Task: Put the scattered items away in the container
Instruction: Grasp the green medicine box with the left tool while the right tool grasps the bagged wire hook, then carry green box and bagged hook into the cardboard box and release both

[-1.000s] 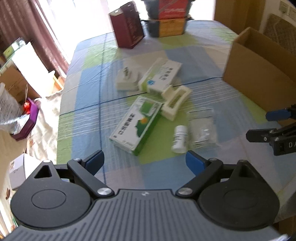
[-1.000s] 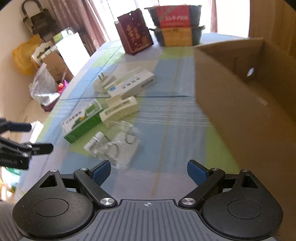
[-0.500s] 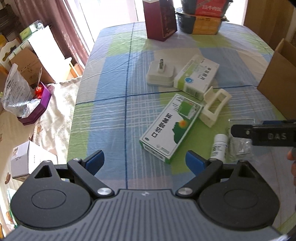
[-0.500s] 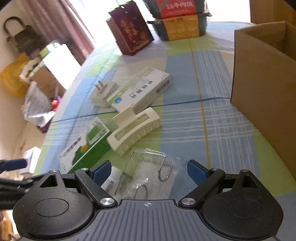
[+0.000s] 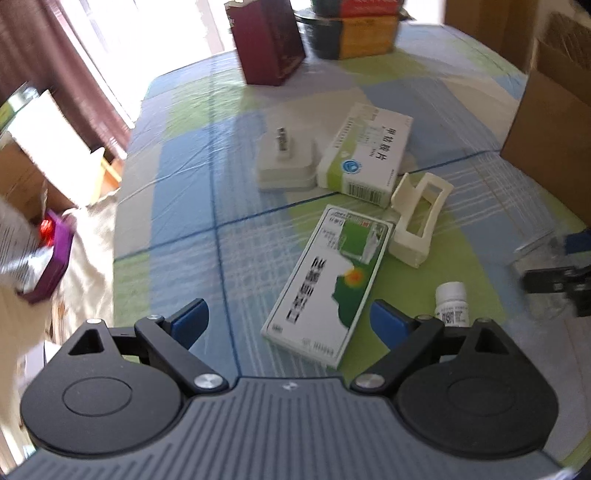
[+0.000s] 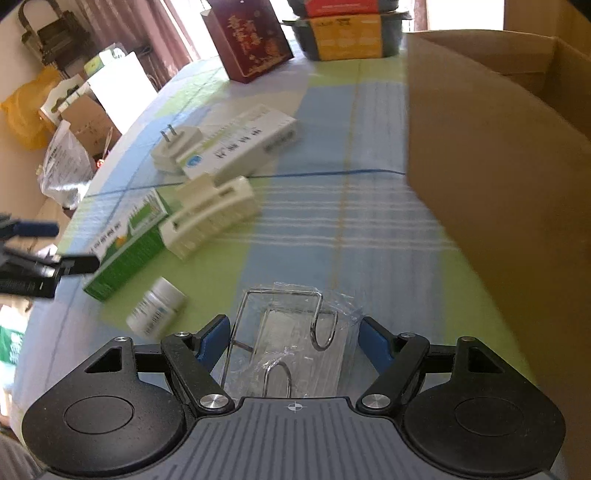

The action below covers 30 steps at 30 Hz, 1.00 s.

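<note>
Several items lie scattered on the checked tablecloth. My left gripper (image 5: 288, 319) is open just above the near end of the green medicine box (image 5: 328, 284). A white pill bottle (image 5: 450, 302) lies by its right finger. Beyond are a cream hair clip (image 5: 419, 218), a white medicine box (image 5: 365, 155) and a white plug adapter (image 5: 288, 162). My right gripper (image 6: 294, 334) is open, its fingers on either side of a clear bag of metal hooks (image 6: 291, 339). The open cardboard box (image 6: 498, 184) stands to its right. The pill bottle (image 6: 157, 314) lies to its left.
A maroon gift box (image 5: 266, 40) and stacked lidded pots (image 6: 347, 29) stand at the table's far end. The left table edge (image 5: 122, 206) drops to a floor cluttered with boxes and bags. The left gripper (image 6: 44, 254) shows at the left of the right wrist view.
My right gripper has come down over the clear bag, which now lies between its fingers, and these have narrowed slightly. The left gripper has moved in close to the green box.
</note>
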Available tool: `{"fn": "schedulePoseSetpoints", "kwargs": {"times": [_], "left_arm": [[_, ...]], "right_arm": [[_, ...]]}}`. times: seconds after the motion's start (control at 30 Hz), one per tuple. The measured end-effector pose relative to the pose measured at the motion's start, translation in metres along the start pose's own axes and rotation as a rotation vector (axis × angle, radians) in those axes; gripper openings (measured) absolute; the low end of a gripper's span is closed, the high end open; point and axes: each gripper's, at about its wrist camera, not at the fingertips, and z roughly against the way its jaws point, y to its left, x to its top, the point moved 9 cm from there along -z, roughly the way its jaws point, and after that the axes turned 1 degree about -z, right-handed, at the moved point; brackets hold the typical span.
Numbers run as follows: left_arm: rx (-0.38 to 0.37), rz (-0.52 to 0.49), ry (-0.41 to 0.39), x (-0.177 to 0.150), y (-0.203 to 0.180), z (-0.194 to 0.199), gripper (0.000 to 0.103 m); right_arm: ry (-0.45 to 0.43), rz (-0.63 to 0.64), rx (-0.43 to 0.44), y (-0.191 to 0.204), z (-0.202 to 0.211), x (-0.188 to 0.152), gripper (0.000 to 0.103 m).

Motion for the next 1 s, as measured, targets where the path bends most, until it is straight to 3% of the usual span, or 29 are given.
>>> {"fn": "schedulePoseSetpoints", "kwargs": {"times": [0.17, 0.2, 0.23, 0.27, 0.37, 0.6, 0.67, 0.73, 0.8, 0.83, 1.0], "left_arm": [[-0.016, -0.08, 0.017, 0.015, -0.011, -0.027, 0.093], [-0.018, -0.092, 0.021, 0.016, -0.014, -0.032, 0.092], [-0.025, -0.101, 0.028, 0.016, -0.017, -0.036, 0.082], [-0.04, -0.1, 0.044, 0.013, -0.02, -0.039, 0.062], [-0.041, -0.065, 0.058, 0.004, -0.02, -0.039, 0.055], [-0.057, 0.021, 0.127, -0.038, -0.015, -0.014, 0.053], [-0.052, 0.049, 0.123, -0.036, -0.01, -0.013, 0.067], [-0.047, 0.08, 0.115, -0.032, -0.006, -0.014, 0.07], [-0.056, 0.103, 0.115, -0.028, -0.005, -0.018, 0.067], [-0.057, 0.109, 0.117, -0.027, -0.006, -0.02, 0.051], [-0.077, 0.115, 0.112, -0.033, -0.017, -0.018, 0.05]], "right_arm": [[0.0, 0.018, -0.008, -0.005, 0.009, -0.008, 0.079], [-0.001, 0.016, -0.007, -0.005, 0.011, -0.01, 0.085], [-0.002, 0.014, -0.006, -0.005, 0.012, -0.011, 0.088], [-0.006, 0.021, -0.011, -0.004, 0.013, -0.012, 0.088], [-0.01, 0.041, -0.015, -0.001, 0.015, -0.016, 0.088], [-0.02, 0.056, -0.031, -0.001, 0.015, -0.017, 0.088], [-0.023, 0.056, -0.036, -0.002, 0.014, -0.016, 0.088], [-0.025, 0.056, -0.041, -0.003, 0.012, -0.015, 0.088], [-0.014, 0.065, -0.046, -0.002, 0.008, -0.017, 0.088], [-0.007, 0.075, -0.052, -0.001, 0.006, -0.018, 0.079], [0.004, 0.229, -0.097, 0.013, 0.011, -0.031, 0.073]]}}
